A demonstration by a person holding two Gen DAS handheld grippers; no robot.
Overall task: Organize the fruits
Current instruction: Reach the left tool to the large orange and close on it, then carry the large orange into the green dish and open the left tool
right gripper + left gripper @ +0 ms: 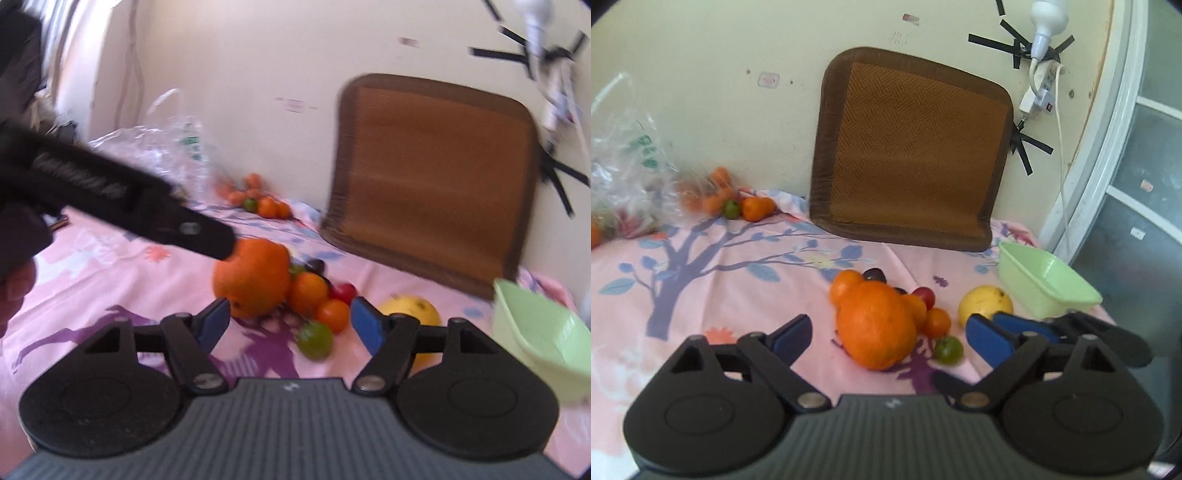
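A pile of fruit lies on the pink floral cloth [738, 280]: a large orange [875, 325], small oranges [936, 322], a green fruit [947, 349], a red one [925, 295] and a dark plum [873, 275]. A yellow fruit [984, 304] sits to their right. My left gripper [889, 328] is open, and the large orange shows between its fingers untouched. My right gripper [291, 317] is open just short of the small oranges [332, 314] and green fruit [316, 339]. In the right wrist view the left gripper's body reaches in from the left toward the large orange [255, 280].
A pale green basin [1049, 284] stands at the right edge of the cloth, beside the yellow fruit. A brown mat [908, 155] leans on the wall behind. More small oranges [753, 208] and a clear plastic bag [624, 166] lie at the back left. Cables [1041, 85] hang on the wall.
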